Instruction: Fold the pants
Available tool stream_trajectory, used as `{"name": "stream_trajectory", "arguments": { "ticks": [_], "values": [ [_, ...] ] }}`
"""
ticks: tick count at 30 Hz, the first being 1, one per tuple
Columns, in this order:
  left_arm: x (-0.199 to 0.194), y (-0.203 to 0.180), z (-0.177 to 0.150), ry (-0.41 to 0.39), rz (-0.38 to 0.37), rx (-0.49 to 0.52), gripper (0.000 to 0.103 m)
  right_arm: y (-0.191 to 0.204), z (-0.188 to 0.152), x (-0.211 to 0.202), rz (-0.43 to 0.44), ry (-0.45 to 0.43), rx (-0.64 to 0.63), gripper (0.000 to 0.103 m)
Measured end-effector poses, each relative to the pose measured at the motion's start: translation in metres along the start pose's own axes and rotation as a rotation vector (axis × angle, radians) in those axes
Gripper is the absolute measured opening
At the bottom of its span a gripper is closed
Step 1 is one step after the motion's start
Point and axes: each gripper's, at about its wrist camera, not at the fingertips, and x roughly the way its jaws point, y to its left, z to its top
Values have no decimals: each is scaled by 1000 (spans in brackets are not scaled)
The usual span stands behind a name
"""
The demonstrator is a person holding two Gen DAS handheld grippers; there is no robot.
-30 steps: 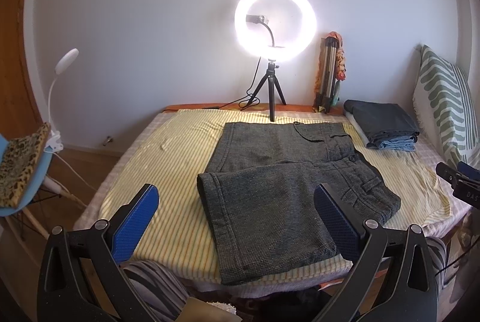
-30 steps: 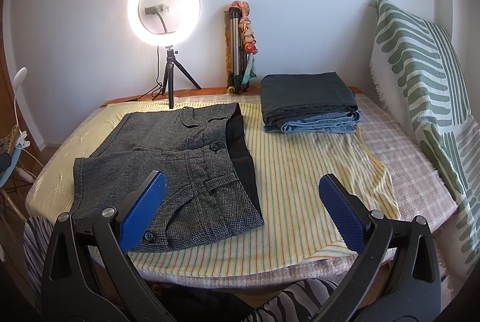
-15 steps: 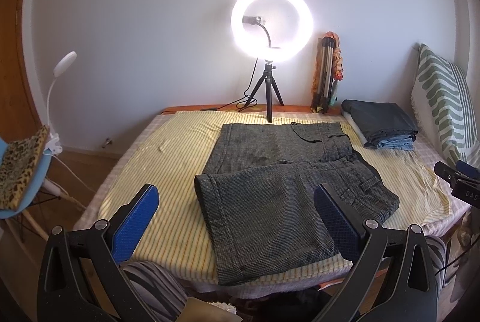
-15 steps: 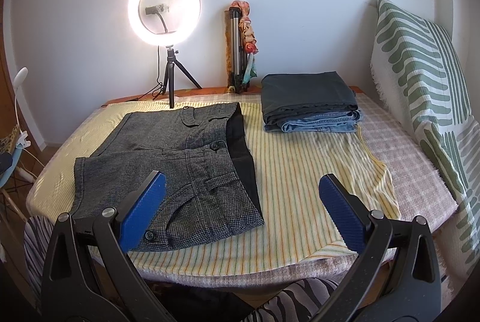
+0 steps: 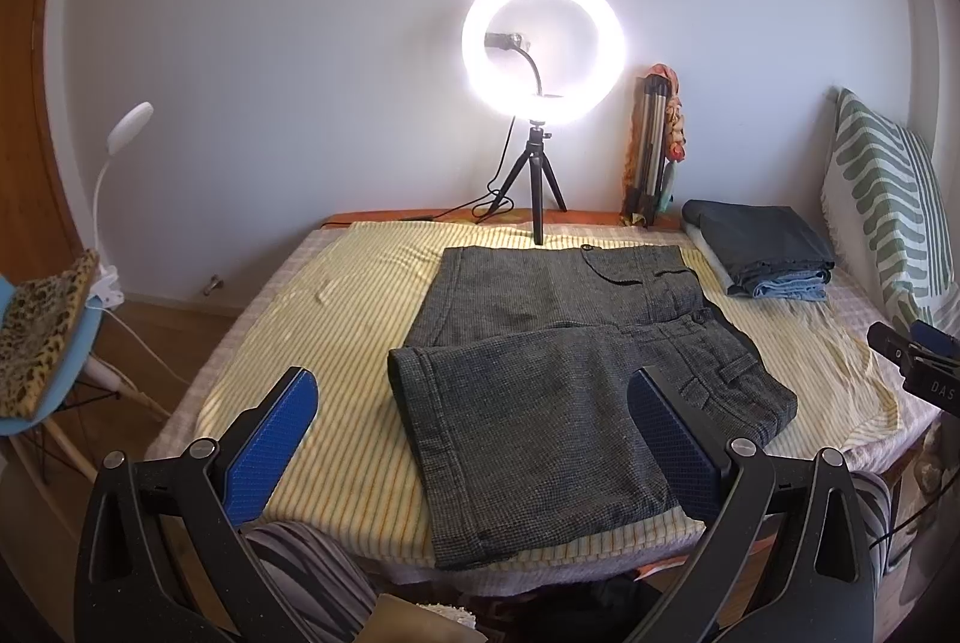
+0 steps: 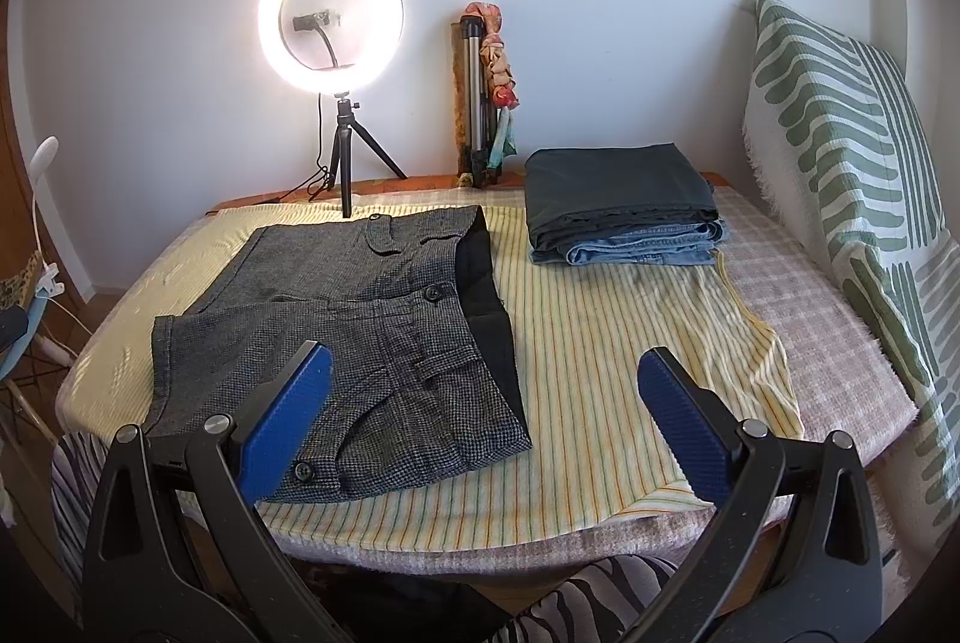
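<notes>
Grey tweed pants (image 5: pixel 558 373) lie flat on the striped cloth (image 6: pixel 606 343) — spread for folding, likely; both the left gripper (image 5: pixel 474 439) and right gripper (image 6: pixel 486 403) hover with fingers wide apart, empty.

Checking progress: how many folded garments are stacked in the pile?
2 visible: dark grey pants on top, blue jeans beneath, at the far right of the table. More could hide between them.

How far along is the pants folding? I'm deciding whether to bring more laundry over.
Done: two folded pairs sit stacked at the back right of the striped cloth. In hand: nothing; the left gripper and right gripper hang open, short of the table. Left: the grey shorts lie flat with both legs spread apart, apparently unfolded, so this pair is barely begun.
</notes>
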Motion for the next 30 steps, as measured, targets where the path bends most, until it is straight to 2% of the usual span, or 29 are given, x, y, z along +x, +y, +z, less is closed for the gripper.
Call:
{"name": "stream_trajectory", "arguments": {
  "ticks": [30],
  "values": [
    [8, 3, -3, 29, 2, -4, 103, 0, -6, 7, 9, 13, -1, 103]
  ]
}}
